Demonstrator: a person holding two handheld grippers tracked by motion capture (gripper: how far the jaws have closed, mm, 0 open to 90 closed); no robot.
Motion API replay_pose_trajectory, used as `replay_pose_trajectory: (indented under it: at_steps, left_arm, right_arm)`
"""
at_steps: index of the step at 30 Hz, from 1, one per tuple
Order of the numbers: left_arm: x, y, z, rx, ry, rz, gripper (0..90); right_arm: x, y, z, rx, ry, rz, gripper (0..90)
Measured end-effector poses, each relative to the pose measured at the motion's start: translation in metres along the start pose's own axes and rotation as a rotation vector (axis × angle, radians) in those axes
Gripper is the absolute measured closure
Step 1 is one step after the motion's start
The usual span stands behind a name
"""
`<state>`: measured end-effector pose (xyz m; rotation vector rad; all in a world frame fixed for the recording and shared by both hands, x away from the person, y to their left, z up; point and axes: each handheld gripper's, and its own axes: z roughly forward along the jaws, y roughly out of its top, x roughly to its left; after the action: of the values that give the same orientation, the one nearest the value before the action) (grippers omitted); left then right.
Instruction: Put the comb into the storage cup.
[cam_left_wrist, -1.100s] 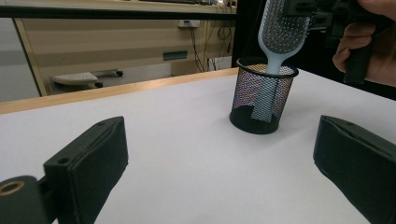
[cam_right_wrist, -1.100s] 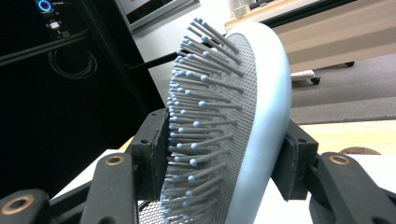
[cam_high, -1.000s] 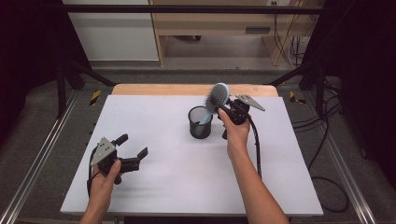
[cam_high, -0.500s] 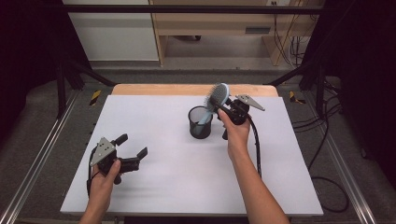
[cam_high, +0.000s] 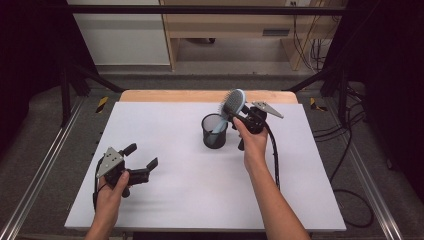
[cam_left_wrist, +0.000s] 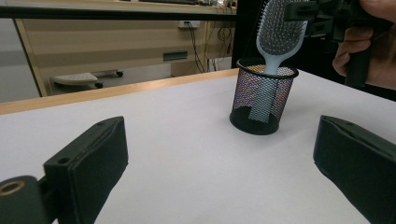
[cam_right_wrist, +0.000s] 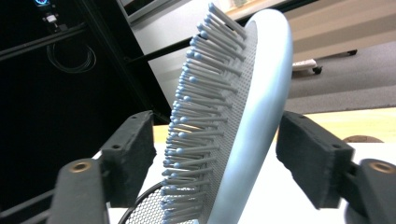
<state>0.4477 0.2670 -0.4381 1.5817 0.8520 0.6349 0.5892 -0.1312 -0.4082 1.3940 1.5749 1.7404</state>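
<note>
Pale blue plastic forms the hairbrush (cam_high: 231, 107), which is standing handle-down in the black wire-mesh cup (cam_high: 215, 131) just right of centre in the high view, its long axis leaning up toward the upper right and its oval head clearing the rim. Rows of ball-tipped bristles are facing the left side of the right gripper view. The right gripper (cam_right_wrist: 215, 163) is straddling the head, its jaws having just been opening; gaps seem to be showing on both sides, so the pads are probably not pressing. The left gripper (cam_high: 142, 161) is resting at the lower left on the white desk (cam_high: 190, 200), jaws spread wide around nothing. No writing is readable.
</note>
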Motion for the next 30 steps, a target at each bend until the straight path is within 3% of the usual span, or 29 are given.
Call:
replay_pose_trajectory:
  at_steps: [8,30]
  left_arm:
    - [0.0001,-0.0001,0.0003,0.000,0.000,0.001,3.2]
    - [0.0001,0.0000,0.0002,0.001,0.001,0.003,3.2]
  right_arm:
    - [0.0020,0.0007,-0.0012,0.030,-0.022,-0.009,9.1]
    - [0.0063,0.0049,-0.0068,0.040,-0.033,-0.077,5.0]
